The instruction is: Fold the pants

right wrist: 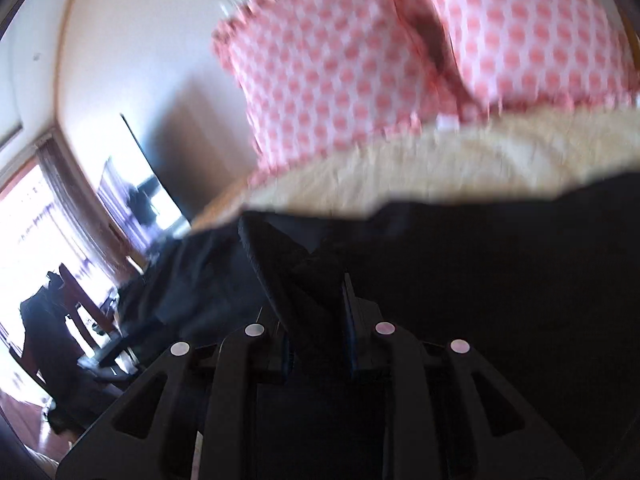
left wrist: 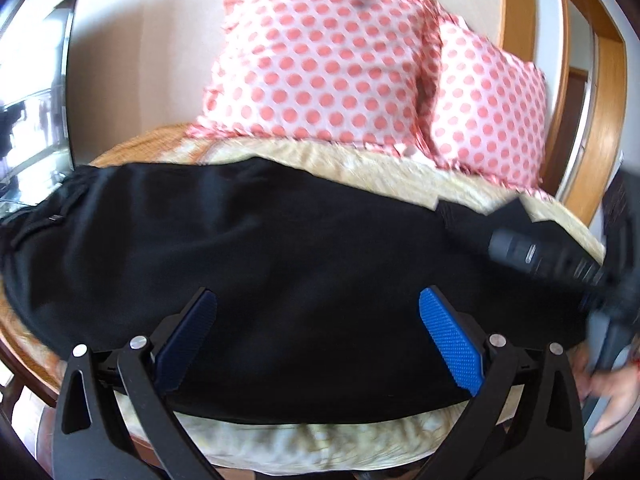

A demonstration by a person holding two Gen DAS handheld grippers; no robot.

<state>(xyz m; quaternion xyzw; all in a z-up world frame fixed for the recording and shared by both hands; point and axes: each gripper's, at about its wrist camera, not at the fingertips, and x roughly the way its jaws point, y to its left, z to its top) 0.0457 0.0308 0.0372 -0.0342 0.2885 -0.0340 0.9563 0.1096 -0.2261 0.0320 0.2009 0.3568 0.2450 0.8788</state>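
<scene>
Black pants [left wrist: 260, 240] lie spread sideways across a cream bed cover [left wrist: 384, 168], the waistband at the left. My left gripper [left wrist: 316, 328] is open just above the pants' near edge, blue pads wide apart and empty. My right gripper [left wrist: 476, 216] reaches in from the right and pinches the pants' far right end. In the right wrist view my right gripper [right wrist: 316, 276] is shut on a lifted fold of the black pants [right wrist: 500, 280]. That view is blurred.
Two pink polka-dot pillows [left wrist: 320, 60] lean against the wall behind the pants. A wooden bed frame [left wrist: 516, 4] curves at the right. A window and dark furniture [right wrist: 60, 300] are at the left.
</scene>
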